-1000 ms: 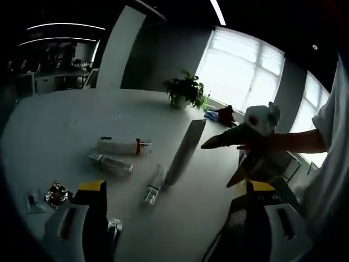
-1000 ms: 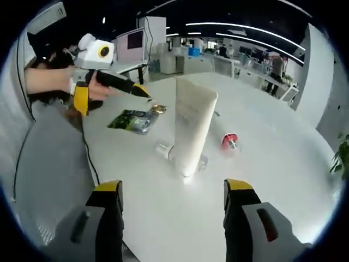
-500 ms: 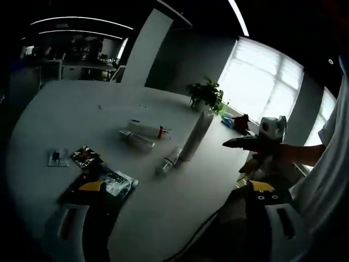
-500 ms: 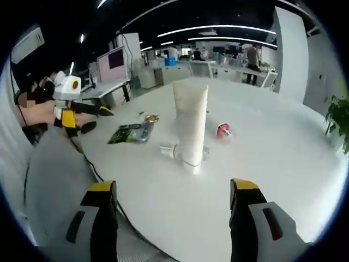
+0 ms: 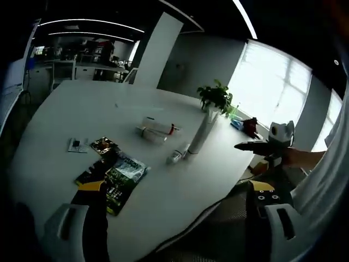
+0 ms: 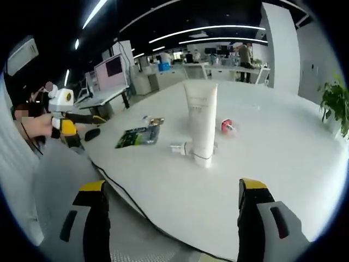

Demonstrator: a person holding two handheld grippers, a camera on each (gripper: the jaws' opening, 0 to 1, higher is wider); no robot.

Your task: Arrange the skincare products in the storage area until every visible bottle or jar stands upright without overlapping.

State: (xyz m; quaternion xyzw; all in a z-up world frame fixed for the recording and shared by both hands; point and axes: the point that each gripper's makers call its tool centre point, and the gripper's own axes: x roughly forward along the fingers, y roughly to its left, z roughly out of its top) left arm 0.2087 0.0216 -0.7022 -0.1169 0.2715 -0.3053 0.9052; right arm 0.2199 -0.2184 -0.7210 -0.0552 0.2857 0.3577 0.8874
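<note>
You've got a white table [image 5: 65, 120], green sachet packets [image 5: 117, 177] near its edge, a potted plant [image 5: 215, 97] by bright windows [image 5: 267, 82], desks and a monitor [image 6: 110, 72] far off

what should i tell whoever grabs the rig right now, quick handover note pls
Left gripper: open, empty, held back off the table edge.
Right gripper: open, empty, also clear of the table.
Standing: the white tube is upright on its cap near the middle of the table.
Lying down: a small bottle at the tube's base, and two more bottles farther along in the left gripper view. A red-capped item lies beyond the tube.
Green sachets lie flat near the table edge.
Left to do: stand each lying bottle upright, apart from the others.
</note>
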